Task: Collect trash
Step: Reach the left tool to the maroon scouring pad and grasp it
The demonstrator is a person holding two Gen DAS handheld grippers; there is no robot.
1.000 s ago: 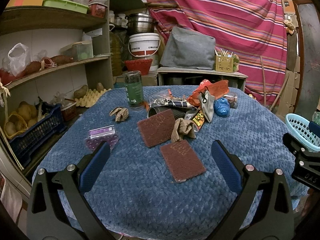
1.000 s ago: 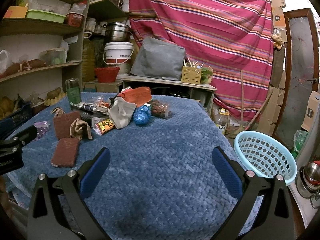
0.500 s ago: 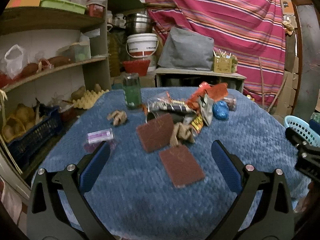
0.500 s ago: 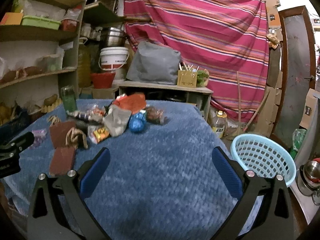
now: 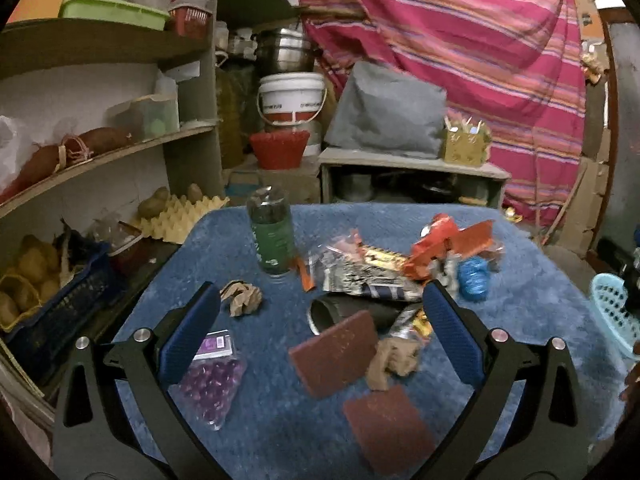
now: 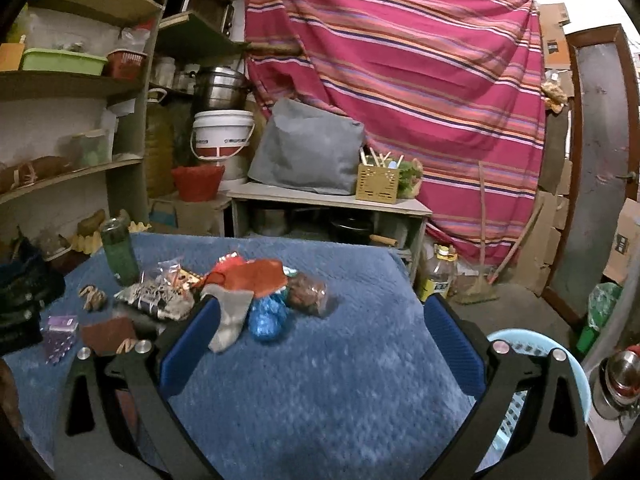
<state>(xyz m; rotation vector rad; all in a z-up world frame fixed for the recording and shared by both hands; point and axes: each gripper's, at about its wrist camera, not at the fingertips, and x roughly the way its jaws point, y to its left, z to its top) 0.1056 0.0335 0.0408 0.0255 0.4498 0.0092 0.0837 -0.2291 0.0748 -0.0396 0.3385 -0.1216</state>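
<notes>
Trash lies heaped on a blue-covered table (image 5: 280, 432): a red wrapper (image 5: 452, 246), silver foil packets (image 5: 360, 276), a blue crumpled wrapper (image 5: 474, 278), two brown scouring pads (image 5: 334, 354), crumpled brown paper (image 5: 244, 300) and a purple bead bag (image 5: 212, 376). A green bottle (image 5: 272, 240) stands upright behind the heap. My left gripper (image 5: 320, 320) is open above the near pads. My right gripper (image 6: 320, 340) is open over bare cloth, with the blue wrapper (image 6: 268, 318) and a grey sock-like rag (image 6: 232, 316) just beyond its left finger. A light blue basket (image 6: 560, 364) sits low at the right.
Shelves (image 5: 100, 160) with produce, an egg tray (image 5: 176, 224) and a dark crate (image 5: 52, 312) line the left. A low bench (image 6: 328, 200) with a grey cushion, a white bucket (image 6: 222, 134) and a striped curtain (image 6: 400, 60) stand behind. A steel pot (image 6: 620, 376) sits right of the basket.
Both grippers have moved forward toward the heap and stayed open. The trash now looks nearer, and the left gripper's fingers flank the brown pads.
</notes>
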